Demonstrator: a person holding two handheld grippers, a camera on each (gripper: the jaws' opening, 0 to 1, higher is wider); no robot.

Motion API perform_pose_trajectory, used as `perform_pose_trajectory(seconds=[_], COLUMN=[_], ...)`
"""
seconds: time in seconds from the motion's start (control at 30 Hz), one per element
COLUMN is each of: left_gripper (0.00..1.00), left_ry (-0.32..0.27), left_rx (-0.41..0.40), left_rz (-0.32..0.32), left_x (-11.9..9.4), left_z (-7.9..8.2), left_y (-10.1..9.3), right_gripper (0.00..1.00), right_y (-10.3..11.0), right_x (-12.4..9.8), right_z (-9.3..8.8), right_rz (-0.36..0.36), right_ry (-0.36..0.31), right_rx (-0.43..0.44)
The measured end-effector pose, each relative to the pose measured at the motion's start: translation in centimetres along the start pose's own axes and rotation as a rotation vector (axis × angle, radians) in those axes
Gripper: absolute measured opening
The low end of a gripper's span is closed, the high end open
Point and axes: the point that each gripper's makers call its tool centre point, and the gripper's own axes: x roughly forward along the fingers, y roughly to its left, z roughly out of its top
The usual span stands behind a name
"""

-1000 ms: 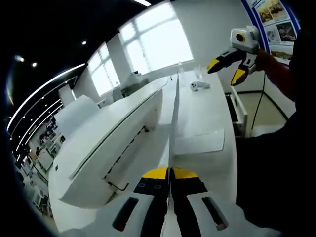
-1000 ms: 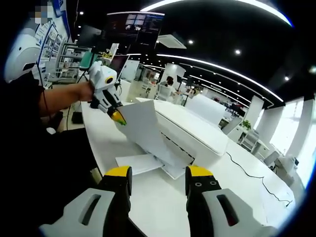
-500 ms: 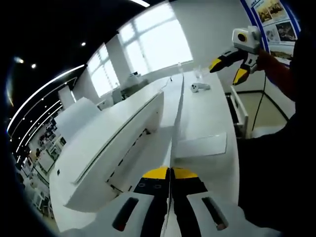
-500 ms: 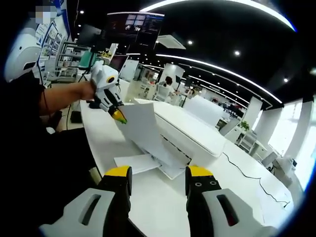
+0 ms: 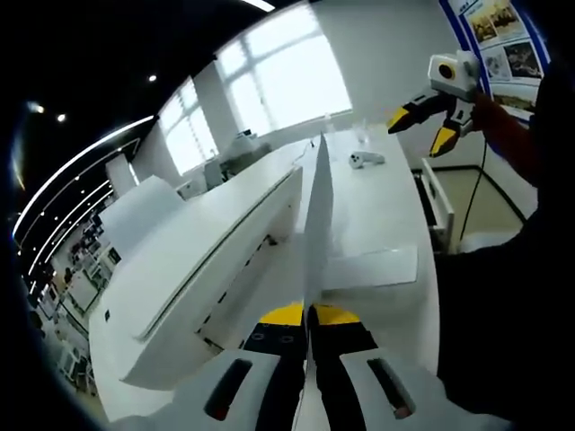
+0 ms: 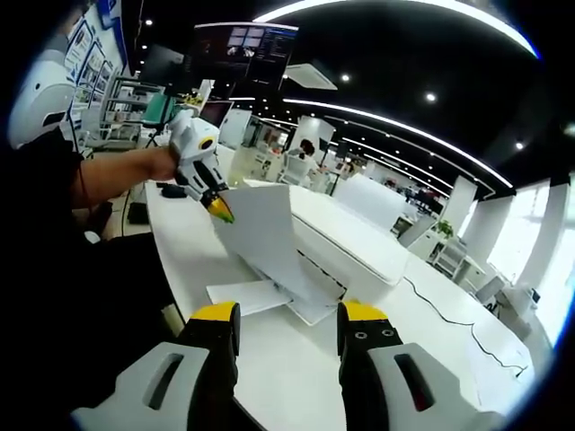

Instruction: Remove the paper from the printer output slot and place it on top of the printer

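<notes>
A white sheet of paper (image 5: 317,211) stands edge-on between the jaws of my left gripper (image 5: 308,312), which is shut on its near corner. In the right gripper view the same sheet (image 6: 263,235) slants up from the front of the white printer (image 6: 346,235) to my left gripper (image 6: 220,212), held in a person's hand. The sheet's lower end lies by the printer's output slot. In the left gripper view the printer (image 5: 193,256) runs along the left side of the sheet. My right gripper (image 6: 283,319) is open and holds nothing; it also hangs at the upper right (image 5: 420,131).
A flat white sheet or tray (image 6: 244,294) lies on the white table (image 6: 296,377) in front of the printer (image 5: 373,268). A small white device (image 5: 364,159) rests farther along the table. A thin cable (image 6: 449,314) runs across the table. A person's dark sleeve (image 6: 90,296) fills the left.
My left gripper has shifted slightly up and toward the printer with the paper, and the sheet now shows a little more of its face in the left gripper view. The right gripper stays open.
</notes>
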Motion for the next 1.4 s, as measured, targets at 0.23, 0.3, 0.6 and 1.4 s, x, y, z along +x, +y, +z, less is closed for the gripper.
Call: perform_pose_trajectory(seconds=[0.23,0.3,0.6,1.4], left_gripper=[0.06,0.06,0.06,0.06], left_ry=[-0.008,-0.010,-0.015,-0.030], left_rx=[-0.009,-0.010,-0.009,-0.011], left_rz=[0.004,0.005,0.013,0.032], left_x=[-0.3,-0.3,-0.4,-0.6], left_z=[0.1,0.2,0.3,1.5], left_y=[0.3,0.4,1.1,1.5], right_gripper=[0.39,0.39,0.39,0.39], right_y=[0.2,0.3,0.3,0.6], right_x=[-0.1,-0.1,-0.2,-0.3], right_z=[0.1,0.1,0.1,0.1], right_rz=[-0.001,-0.001,-0.005,-0.004], right_ry=[0.000,0.000,-0.001,0.003], right_rx=[-0.001,-0.002,-0.001,-0.001])
